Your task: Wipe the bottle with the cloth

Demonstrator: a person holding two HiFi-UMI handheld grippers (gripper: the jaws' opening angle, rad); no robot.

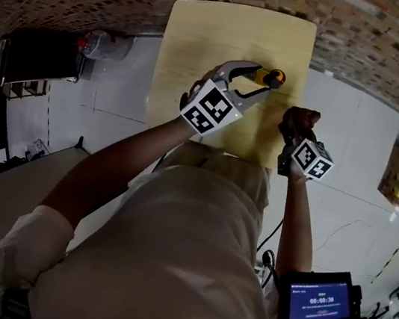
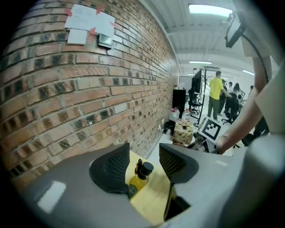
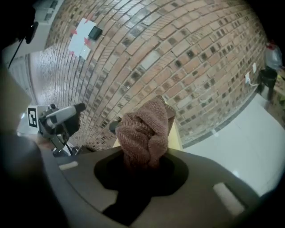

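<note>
- On the pale wooden table, up at 12 o'clock in the head view, we've got the bottle: yellow body, black cap, apparently on its side with the cap pointing to 3 o'clock.
- Left gripper is right on it. Its own view shows the two ribbed jaws standing clearly apart, the bottle sitting in the gap between them, closer to the left-hand jaw. The gap is wider than the bottle, and whether that jaw touches it, I can't tell.
- Over to the right gripper, at about 4 o'clock from the bottle, near the table's right edge. Its jaws are clamped down on the cloth, a reddish-brown knit, bunched up and standing out of the grip in a thick fold.
- Cloth and bottle are apart here, no contact between them.
- Behind the table, a brick wall runs along, with paper sheets taped high at 11 o'clock in the left gripper view.
- Down at 5 o'clock in the head view, a small lit screen glows blue.
- Far off in the room, a person in a yellow top stands by some desks.
</note>
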